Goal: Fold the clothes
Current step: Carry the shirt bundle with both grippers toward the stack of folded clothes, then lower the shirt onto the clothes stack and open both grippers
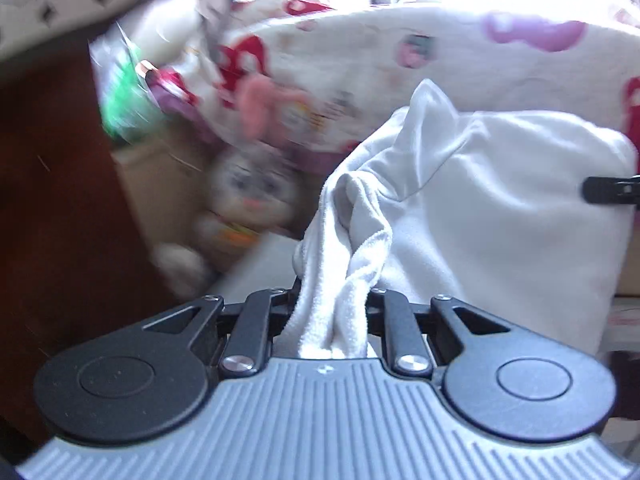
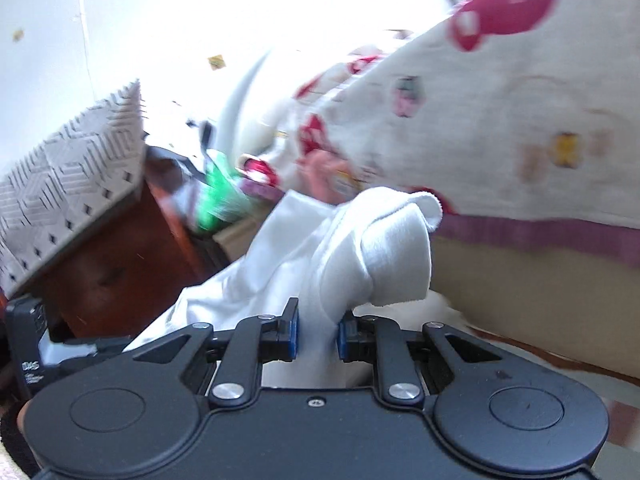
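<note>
A white garment [image 1: 492, 208] hangs in the air, stretched between both grippers. In the left wrist view my left gripper [image 1: 334, 300] is shut on a bunched corner of the cloth, which spills back through the jaws toward the camera. The tip of the other gripper [image 1: 608, 191] shows at the right edge, at the cloth's far corner. In the right wrist view my right gripper [image 2: 318, 330] is shut on another bunched part of the white garment [image 2: 360, 248], with the blue pads [image 2: 292, 334] pressing the fabric from both sides. Both views are blurred by motion.
A cream blanket with red and pink prints [image 1: 400, 52] drapes over furniture behind the garment. A stuffed toy [image 1: 248, 196] sits low at the left. A dark wooden cabinet [image 2: 120, 264] under a patterned grey cover [image 2: 68, 184] stands at the left. Bright window light comes from behind.
</note>
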The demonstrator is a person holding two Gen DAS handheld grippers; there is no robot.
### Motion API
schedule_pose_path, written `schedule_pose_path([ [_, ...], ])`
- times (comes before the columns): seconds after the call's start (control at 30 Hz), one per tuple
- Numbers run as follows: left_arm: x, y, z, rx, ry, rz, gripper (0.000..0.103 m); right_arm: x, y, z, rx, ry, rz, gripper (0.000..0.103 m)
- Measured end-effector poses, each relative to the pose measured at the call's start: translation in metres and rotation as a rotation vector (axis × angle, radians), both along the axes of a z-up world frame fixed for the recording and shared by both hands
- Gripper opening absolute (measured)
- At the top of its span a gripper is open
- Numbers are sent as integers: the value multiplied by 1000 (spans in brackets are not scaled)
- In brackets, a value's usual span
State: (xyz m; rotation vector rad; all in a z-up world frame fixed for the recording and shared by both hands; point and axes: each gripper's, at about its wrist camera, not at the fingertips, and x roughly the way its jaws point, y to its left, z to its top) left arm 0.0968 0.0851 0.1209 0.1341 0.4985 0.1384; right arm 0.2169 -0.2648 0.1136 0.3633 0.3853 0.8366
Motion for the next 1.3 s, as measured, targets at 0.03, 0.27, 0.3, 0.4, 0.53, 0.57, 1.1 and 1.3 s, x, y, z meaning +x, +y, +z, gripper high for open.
schedule_pose_path([
  [0.03, 9, 12, 6, 28, 9, 23, 16, 9, 16, 2, 16, -2, 16, 21],
  [0.27, 98, 93, -16, 19, 140, 131, 18, 93, 103, -33, 166, 110, 11, 21],
  [0.3, 114, 107, -33, -36, 181, 125, 18, 101, 111, -45, 166, 120, -12, 21],
  [0.4, 147, 140, -85, -195, 287, 186, 18, 125, 122, -90, 125, 224, -79, 21],
  [0.53, 152, 127, -106, -47, 245, 189, 17, 130, 102, -112, 88, 230, -141, 16],
  [0.57, 154, 124, -101, -4, 240, 176, 17, 132, 95, -113, 89, 229, -146, 15],
  [1.1, 108, 124, -85, 210, 74, 481, 29, 123, 116, -133, 178, 400, -77, 69],
  [1.3, 106, 104, -76, -1, 128, 155, 42, 154, 122, -145, 213, 456, -136, 69],
])
